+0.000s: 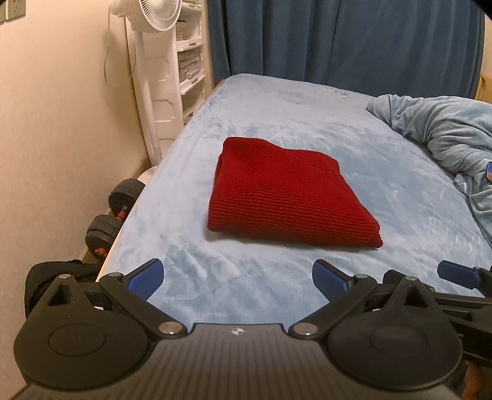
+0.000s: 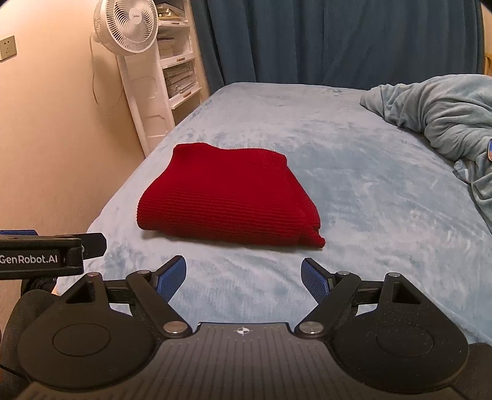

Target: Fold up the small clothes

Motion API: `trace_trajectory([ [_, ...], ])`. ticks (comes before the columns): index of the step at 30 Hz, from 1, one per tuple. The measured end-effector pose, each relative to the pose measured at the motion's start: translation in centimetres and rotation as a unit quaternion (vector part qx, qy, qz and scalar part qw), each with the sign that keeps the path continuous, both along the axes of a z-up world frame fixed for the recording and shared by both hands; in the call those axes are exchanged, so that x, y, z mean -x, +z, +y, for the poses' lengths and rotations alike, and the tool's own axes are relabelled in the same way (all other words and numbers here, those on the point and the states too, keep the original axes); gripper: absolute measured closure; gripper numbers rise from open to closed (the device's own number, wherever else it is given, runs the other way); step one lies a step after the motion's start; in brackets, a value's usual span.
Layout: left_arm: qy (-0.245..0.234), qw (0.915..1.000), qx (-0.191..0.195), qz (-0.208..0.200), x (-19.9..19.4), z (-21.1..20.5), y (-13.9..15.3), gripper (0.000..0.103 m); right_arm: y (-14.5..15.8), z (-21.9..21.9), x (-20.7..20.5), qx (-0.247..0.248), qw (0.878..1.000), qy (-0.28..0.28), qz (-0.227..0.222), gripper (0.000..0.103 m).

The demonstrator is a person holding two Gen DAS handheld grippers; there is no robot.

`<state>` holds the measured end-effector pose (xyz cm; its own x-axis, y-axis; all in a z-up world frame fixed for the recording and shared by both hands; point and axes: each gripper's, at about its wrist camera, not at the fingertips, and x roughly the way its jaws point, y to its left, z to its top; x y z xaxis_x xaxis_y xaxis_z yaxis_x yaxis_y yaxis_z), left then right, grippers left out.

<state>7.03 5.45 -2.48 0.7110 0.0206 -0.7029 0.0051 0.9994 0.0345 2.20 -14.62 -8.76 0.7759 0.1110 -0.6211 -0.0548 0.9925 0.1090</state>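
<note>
I see the red knit garment [image 1: 286, 194] lying folded into a thick, roughly square bundle on the pale blue bed cover [image 1: 276, 107], nearer the bed's left edge than its right. Its longer side runs across my view, the rounded fold faces the grippers, and the loose layered edges show at its near right corner [image 2: 313, 234]. I can read no label on the knit.

My left gripper [image 1: 238, 278] hangs over the near part of the bed with its blue pads spread wide, holding nothing — well short of the bundle. My right gripper [image 2: 244, 277] sits the same way, fingers apart and bare. "GenRobot.AI" is printed in white on the side of the left gripper as the right camera sees it.

Farther out: a rumpled blue blanket [image 2: 446, 114] on the right, a white fan [image 2: 129, 26] by the wall, dumbbells [image 1: 113, 212] on the floor, and a dark blue curtain [image 1: 338, 40].
</note>
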Motion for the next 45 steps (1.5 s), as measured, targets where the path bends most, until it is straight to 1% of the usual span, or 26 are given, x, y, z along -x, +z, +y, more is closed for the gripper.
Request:
trace_trajectory([
  [7, 0.003, 1.0, 0.0, 0.002, 0.0, 0.08, -0.12, 0.0, -0.05, 0.1, -0.17, 0.001, 1.0, -0.009, 0.006, 0.011],
  [16, 0.007, 0.9999, -0.01, 0.001, 0.04, 0.01, -0.18, 0.0, -0.04, 0.39, -0.34, 0.008, 1.0, -0.011, 0.008, 0.004],
  [45, 0.012, 0.9998, -0.016, 0.001, -0.16, 0.35, -0.21, 0.0, -0.18, 0.48, -0.45, 0.007, 1.0, -0.008, 0.014, 0.003],
])
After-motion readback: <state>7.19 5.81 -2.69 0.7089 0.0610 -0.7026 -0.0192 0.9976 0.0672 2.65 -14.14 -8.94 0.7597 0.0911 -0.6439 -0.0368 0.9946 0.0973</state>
